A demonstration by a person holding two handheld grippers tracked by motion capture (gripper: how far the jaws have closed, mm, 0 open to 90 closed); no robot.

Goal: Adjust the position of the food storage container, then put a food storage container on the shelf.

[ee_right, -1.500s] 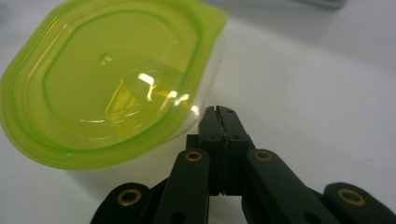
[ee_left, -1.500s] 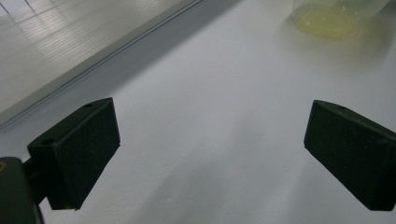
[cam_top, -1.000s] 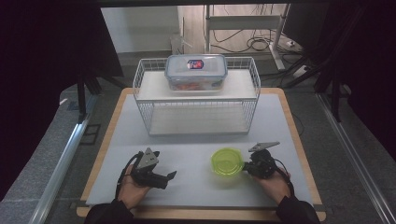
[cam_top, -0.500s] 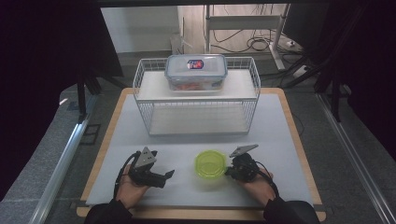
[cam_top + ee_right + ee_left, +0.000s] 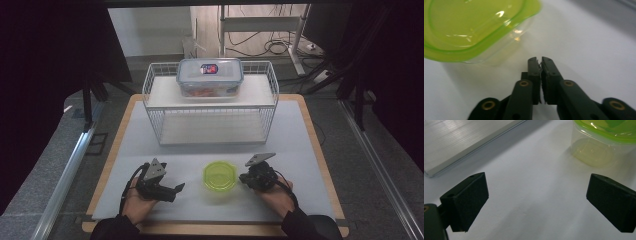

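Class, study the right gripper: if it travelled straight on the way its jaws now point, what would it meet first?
Most likely the green-lidded container. The right gripper, jaws nearly shut with nothing between them, points at its near side with bare table between. Depth is hard to judge; it might just graze the edge.

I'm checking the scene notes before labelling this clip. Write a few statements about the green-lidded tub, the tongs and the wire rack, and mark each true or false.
1. The green-lidded tub stands on the white mat between the two tongs. True.
2. The right tongs grip the tub by its lid. False: their jaws are nearly together with nothing between them, just short of the tub.
3. The left tongs stand wide open over bare mat. True.
4. The clear lidded box sits on the lower shelf of the wire rack. False: it is on the top shelf.
5. The tub's lid is off. False: the green lid is on the tub.
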